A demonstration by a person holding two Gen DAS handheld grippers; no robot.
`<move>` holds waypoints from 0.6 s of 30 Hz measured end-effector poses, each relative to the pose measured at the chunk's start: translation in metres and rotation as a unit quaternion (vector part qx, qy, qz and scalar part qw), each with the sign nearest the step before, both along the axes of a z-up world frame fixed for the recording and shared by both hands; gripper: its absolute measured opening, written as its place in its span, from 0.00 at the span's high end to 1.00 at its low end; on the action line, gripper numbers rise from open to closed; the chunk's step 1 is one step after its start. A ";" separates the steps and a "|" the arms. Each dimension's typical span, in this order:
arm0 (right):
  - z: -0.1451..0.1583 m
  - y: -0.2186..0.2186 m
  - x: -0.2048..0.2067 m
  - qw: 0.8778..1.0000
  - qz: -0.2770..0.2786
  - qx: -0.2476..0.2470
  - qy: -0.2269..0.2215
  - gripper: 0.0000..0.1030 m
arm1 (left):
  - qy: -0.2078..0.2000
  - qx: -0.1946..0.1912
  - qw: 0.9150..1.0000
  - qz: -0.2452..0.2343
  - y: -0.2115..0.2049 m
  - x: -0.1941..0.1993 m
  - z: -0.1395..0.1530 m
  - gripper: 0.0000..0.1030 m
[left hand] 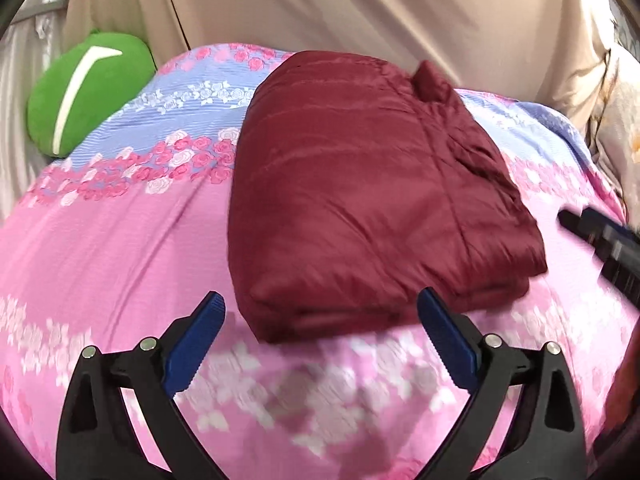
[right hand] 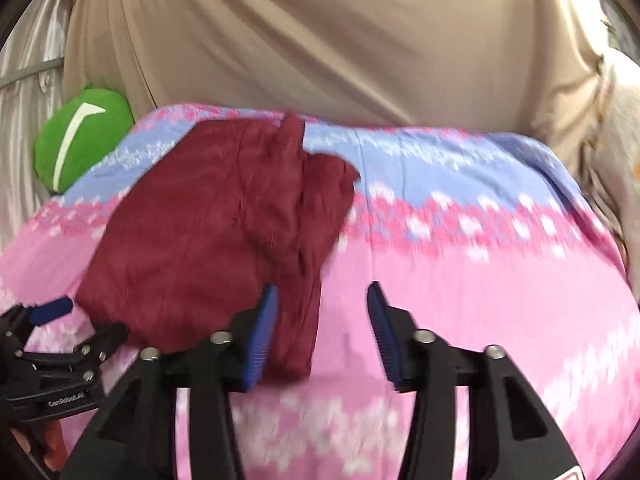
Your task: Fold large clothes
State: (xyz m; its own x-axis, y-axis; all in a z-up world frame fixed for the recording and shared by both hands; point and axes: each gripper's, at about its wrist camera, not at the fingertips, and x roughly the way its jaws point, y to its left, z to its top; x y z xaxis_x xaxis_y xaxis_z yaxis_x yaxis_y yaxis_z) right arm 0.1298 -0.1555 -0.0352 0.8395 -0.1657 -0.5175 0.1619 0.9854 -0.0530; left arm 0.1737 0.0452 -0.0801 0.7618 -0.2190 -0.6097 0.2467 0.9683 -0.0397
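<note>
A dark red padded jacket lies folded into a thick bundle on a pink and blue floral bed cover. My left gripper is open wide at the bundle's near edge, one finger on each side of that edge, and its pads press on nothing. In the right wrist view the jacket sits left of centre. My right gripper is open just off the bundle's right edge, over bare bed cover, with its left finger close beside the folded edge. The left gripper shows at the lower left.
A green plush cushion rests at the bed's far left corner. A beige cloth hangs behind the bed. A pale patterned cloth lies at the far right. A finger of my right gripper reaches in from the right.
</note>
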 end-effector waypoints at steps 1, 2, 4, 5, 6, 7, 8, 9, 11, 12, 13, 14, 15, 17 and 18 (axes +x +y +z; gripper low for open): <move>-0.011 0.007 -0.008 1.000 -0.001 -0.010 0.002 0.54 | -0.008 0.002 1.000 0.001 -0.004 -0.008 -0.002 0.07; -0.018 0.012 -0.013 1.000 -0.004 -0.018 0.004 0.54 | -0.015 0.001 1.000 0.002 -0.007 -0.014 -0.003 0.07; -0.029 0.018 -0.021 1.000 -0.012 -0.021 0.006 0.53 | -0.030 0.003 1.000 0.007 -0.011 -0.023 -0.006 0.07; -0.031 0.018 -0.025 1.000 -0.011 -0.014 0.006 0.53 | -0.039 0.005 0.999 0.013 -0.013 -0.027 -0.007 0.07; -0.032 0.018 -0.028 1.000 -0.012 -0.004 0.006 0.51 | -0.044 0.009 0.999 0.017 -0.014 -0.028 -0.008 0.07; -0.033 0.018 -0.032 1.000 -0.011 0.004 0.004 0.51 | -0.048 0.016 0.998 0.024 -0.016 -0.030 -0.011 0.07; -0.034 0.019 -0.034 1.000 -0.010 0.009 0.002 0.49 | -0.042 0.021 0.999 0.024 -0.018 -0.031 -0.013 0.07; -0.037 0.020 -0.036 1.000 -0.010 0.011 0.003 0.49 | -0.036 0.021 0.999 0.021 -0.019 -0.030 -0.014 0.08; -0.044 0.023 -0.041 1.000 -0.007 0.019 0.006 0.49 | -0.038 0.022 0.998 0.038 -0.017 -0.032 -0.014 0.08; -0.046 0.024 -0.040 1.000 -0.004 0.022 0.008 0.49 | -0.042 0.022 0.998 0.046 -0.016 -0.033 -0.013 0.08; -0.047 0.025 -0.039 1.000 -0.004 0.023 0.013 0.49 | -0.044 0.022 0.997 0.051 -0.015 -0.034 -0.013 0.08; -0.047 0.027 -0.040 1.000 -0.004 0.023 0.011 0.49 | -0.045 0.021 0.997 0.054 -0.014 -0.035 -0.013 0.08; -0.046 0.029 -0.041 1.000 -0.004 0.019 0.007 0.49 | -0.048 0.021 0.997 0.058 -0.013 -0.036 -0.012 0.08; -0.046 0.030 -0.042 1.000 -0.006 0.015 0.005 0.49 | -0.054 0.025 0.996 0.066 -0.013 -0.037 -0.012 0.08; -0.046 0.031 -0.042 1.000 -0.008 0.014 0.005 0.48 | -0.057 0.029 0.995 0.071 -0.014 -0.039 -0.012 0.08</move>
State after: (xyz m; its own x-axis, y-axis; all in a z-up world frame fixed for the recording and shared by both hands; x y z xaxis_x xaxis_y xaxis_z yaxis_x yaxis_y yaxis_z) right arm 0.0878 -0.1248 -0.0811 0.8320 -0.1638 -0.5301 0.1770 0.9839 -0.0262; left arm 0.1351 0.0314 -0.0917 0.8473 -0.0715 -0.5263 0.1076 0.9935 0.0383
